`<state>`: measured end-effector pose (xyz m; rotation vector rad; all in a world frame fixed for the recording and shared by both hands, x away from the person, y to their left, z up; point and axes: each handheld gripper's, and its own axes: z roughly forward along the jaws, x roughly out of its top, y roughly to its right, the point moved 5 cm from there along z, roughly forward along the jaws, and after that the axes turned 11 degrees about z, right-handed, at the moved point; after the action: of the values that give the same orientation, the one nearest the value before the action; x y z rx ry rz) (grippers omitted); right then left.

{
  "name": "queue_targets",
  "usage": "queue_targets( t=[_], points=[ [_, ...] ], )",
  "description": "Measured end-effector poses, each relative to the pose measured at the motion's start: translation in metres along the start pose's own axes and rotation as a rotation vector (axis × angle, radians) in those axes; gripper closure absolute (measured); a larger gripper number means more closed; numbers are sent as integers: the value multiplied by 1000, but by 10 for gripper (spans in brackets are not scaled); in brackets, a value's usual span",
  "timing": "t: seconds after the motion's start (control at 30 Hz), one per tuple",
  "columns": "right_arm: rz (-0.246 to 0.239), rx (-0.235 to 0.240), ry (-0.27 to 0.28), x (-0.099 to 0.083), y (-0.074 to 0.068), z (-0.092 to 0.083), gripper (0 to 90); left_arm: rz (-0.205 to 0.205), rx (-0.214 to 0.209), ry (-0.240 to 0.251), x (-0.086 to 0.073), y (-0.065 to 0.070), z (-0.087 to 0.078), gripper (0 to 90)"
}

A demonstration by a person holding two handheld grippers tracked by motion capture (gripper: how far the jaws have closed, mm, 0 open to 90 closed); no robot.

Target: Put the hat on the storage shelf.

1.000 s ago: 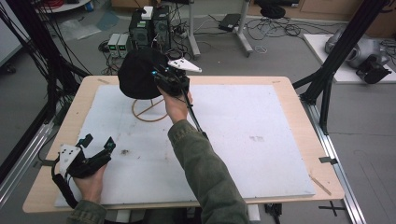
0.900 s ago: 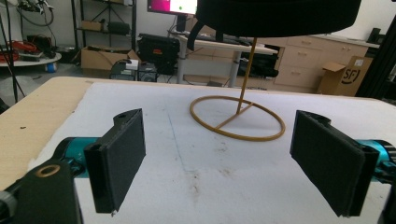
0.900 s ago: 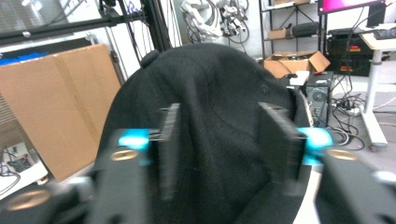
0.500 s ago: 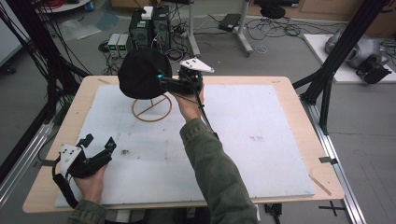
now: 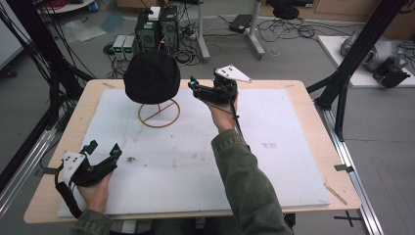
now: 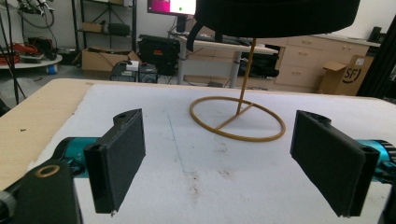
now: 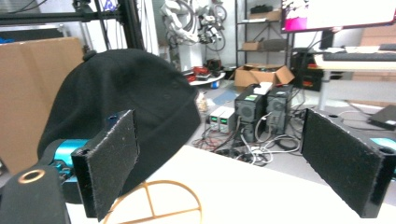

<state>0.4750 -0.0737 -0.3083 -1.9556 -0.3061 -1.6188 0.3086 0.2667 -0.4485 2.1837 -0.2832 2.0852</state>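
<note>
A black knit hat sits on top of a gold wire stand at the far left of the white mat. My right gripper is held in the air just right of the hat. It points at the hat and stands open and empty. In the right gripper view the hat lies behind the left jaw, apart from it, with the stand's ring below. My left gripper rests open near the front left corner. From there the stand and hat brim lie ahead.
The mat covers most of the wooden table. Black frame posts stand at the table's sides. Computer boxes and cables lie on the floor beyond the far edge.
My right gripper has moved to the right, away from the hat, which stays on its stand. The left gripper has not moved.
</note>
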Motion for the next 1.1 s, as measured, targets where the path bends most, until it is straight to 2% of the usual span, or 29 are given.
queue_targets(
  t=[0.27,0.47,0.77,1.1],
  points=[
    [-15,-40,33,9,23,-35,113,0,0,1,0,0,0,182],
    [-46,-82,40,8,40,-60,113,-3,3,1,0,-1,0,182],
    [-24,-150,71,4,75,-104,113,-13,3,-4,-1,-1,0,180],
    [-39,-246,108,1,109,-158,113,-9,-4,-6,0,1,-1,179]
  ],
)
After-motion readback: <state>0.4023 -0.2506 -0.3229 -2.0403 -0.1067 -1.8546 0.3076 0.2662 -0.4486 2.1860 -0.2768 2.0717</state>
